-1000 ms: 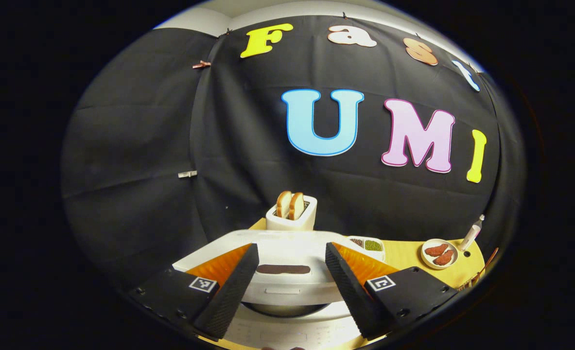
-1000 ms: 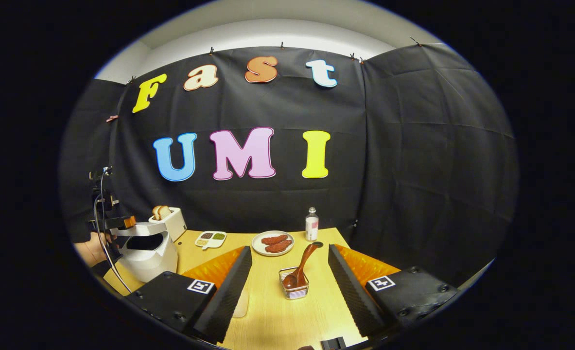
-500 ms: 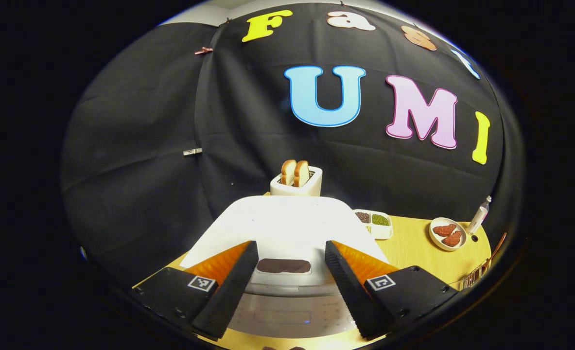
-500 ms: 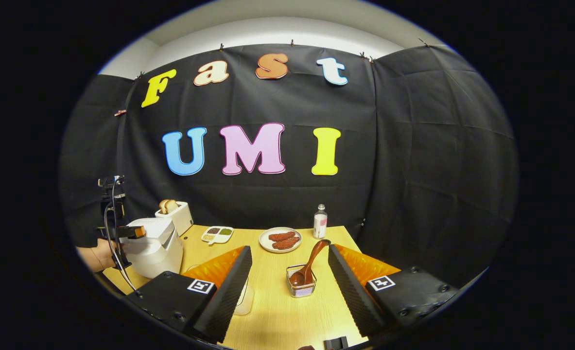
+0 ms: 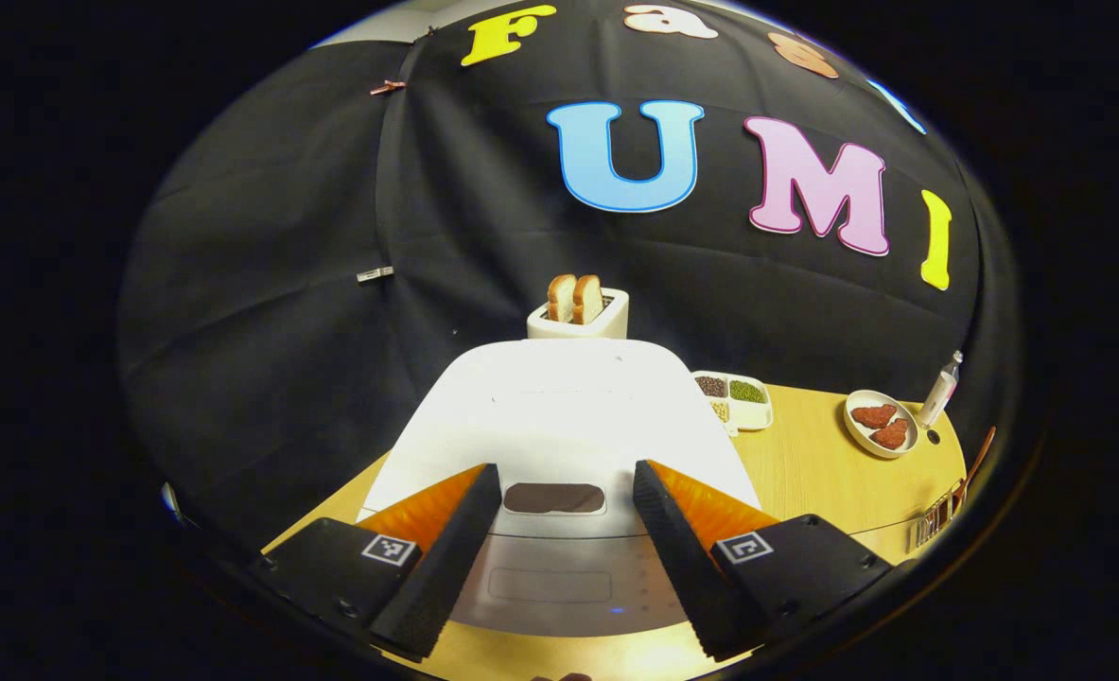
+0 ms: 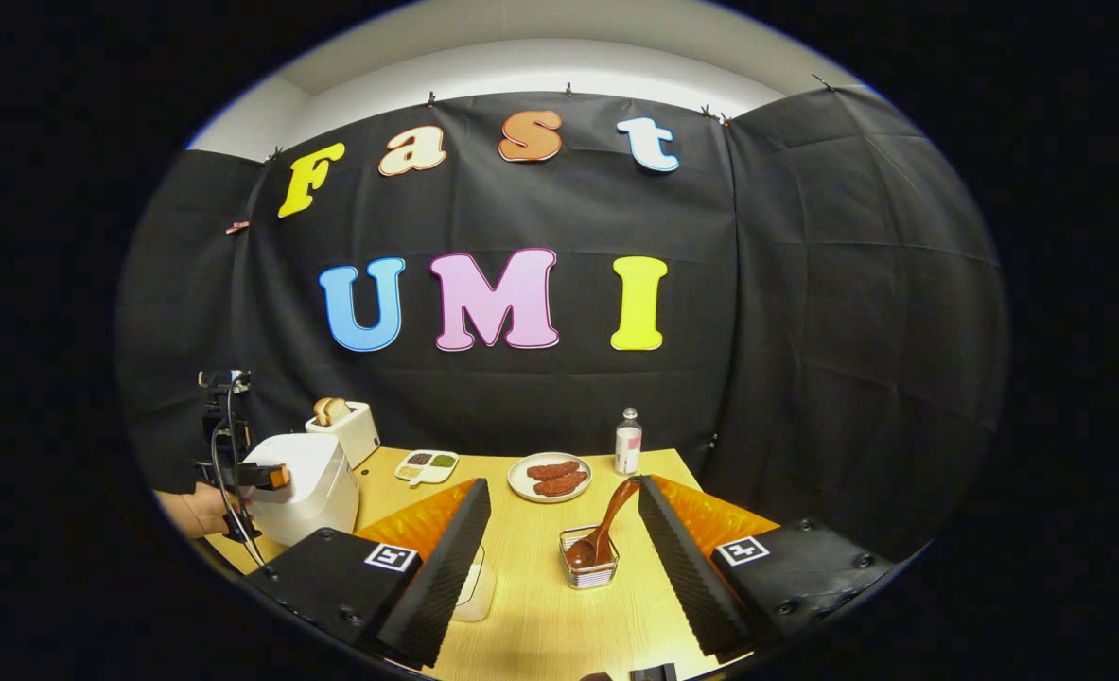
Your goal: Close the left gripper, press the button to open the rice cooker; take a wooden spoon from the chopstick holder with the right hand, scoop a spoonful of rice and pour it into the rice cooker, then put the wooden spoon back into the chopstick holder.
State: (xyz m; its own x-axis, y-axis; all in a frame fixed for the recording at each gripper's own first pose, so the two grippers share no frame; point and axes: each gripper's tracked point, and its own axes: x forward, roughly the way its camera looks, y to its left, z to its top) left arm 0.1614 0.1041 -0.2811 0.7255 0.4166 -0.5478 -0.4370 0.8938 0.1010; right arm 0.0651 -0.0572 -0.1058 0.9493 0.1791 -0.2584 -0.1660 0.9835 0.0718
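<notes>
The white rice cooker (image 5: 559, 416) stands right ahead in the left gripper view, lid down, its dark oval button (image 5: 554, 497) facing me. My left gripper (image 5: 564, 478) is open, its fingers on either side of the button and apart from it. In the right gripper view the cooker (image 6: 299, 482) sits at the far left, with a hand (image 6: 190, 511) beside it. A wooden spoon (image 6: 606, 518) leans in the wire chopstick holder (image 6: 589, 558) on the table. My right gripper (image 6: 564, 490) hangs open, holding nothing, nearer than the holder. A pale cup (image 6: 474, 594) is half hidden behind one finger.
Behind the cooker stands a toaster (image 5: 578, 317) with two bread slices. A divided dish of beans (image 5: 737, 397), a plate of meat pieces (image 5: 881, 426) and a small bottle (image 5: 939, 388) lie along the back of the yellow table (image 6: 540, 624).
The rice cooker's lid was raised a second ago and has come down shut. My left gripper has risen above the lid. My right gripper drifted back slightly and stays open.
</notes>
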